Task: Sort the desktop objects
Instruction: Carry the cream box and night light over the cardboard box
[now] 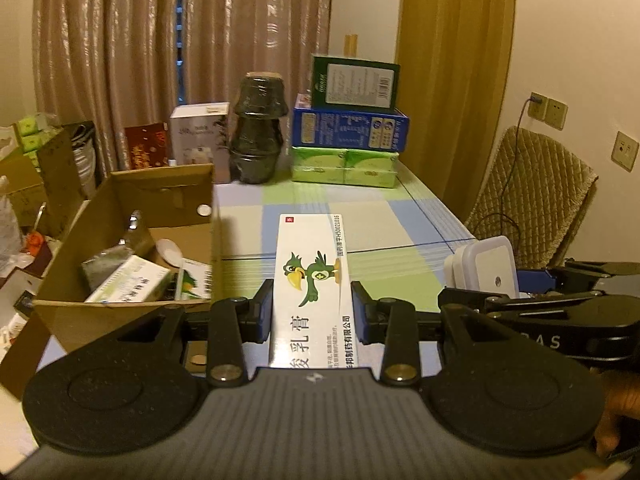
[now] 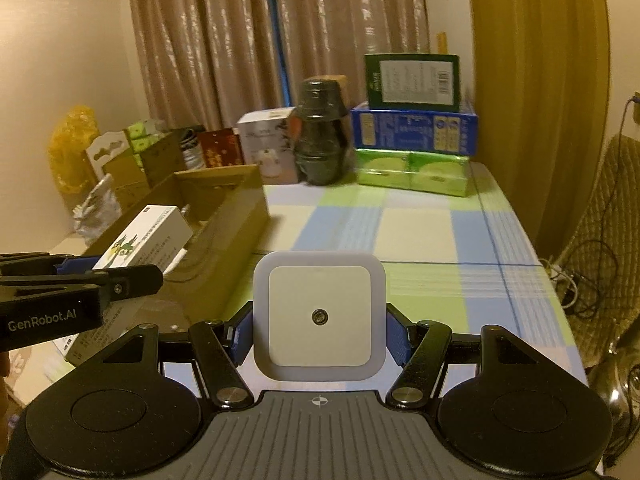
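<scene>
My left gripper is shut on a long white ointment box printed with a green parrot, held lengthwise above the checked tablecloth. The right wrist view shows the same ointment box at the left, over the cardboard box. My right gripper is shut on a square white night light, its blue pads pressing both sides. That night light appears at the right edge of the left wrist view. An open cardboard box with several items inside stands to the left.
At the table's far end stand a black wrapped stack of pots, a white carton, and a pile of green and blue boxes. A padded chair sits right of the table. More cartons and clutter lie left.
</scene>
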A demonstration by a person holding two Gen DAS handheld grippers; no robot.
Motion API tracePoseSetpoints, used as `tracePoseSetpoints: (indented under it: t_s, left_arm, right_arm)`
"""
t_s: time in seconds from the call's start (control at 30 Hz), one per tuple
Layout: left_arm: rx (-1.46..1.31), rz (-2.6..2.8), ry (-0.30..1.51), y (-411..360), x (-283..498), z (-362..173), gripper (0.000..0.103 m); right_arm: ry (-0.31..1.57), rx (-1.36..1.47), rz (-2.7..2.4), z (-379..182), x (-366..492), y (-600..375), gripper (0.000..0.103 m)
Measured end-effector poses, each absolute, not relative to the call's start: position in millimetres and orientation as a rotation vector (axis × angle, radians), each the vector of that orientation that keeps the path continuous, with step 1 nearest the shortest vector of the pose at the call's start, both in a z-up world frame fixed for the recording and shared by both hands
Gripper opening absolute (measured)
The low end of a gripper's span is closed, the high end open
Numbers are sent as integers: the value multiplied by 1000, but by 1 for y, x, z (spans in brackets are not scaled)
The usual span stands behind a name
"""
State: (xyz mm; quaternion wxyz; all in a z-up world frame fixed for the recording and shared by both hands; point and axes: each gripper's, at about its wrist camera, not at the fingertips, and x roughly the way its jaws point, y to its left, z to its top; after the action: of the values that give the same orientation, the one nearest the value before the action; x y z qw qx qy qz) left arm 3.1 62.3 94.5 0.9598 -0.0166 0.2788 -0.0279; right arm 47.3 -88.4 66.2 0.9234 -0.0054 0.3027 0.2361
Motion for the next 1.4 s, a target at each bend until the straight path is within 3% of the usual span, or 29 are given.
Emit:
tracePoseSetpoints:
  t_s: [0.8, 1.4]
  left_arm:
    - [-47, 164, 596, 178, -35, 89, 33]
    - [-59, 204, 609, 221, -34, 87, 33]
  right_arm:
    - [647, -121, 718, 50, 37, 28, 62]
    - [648, -162, 795, 43, 45, 79, 62]
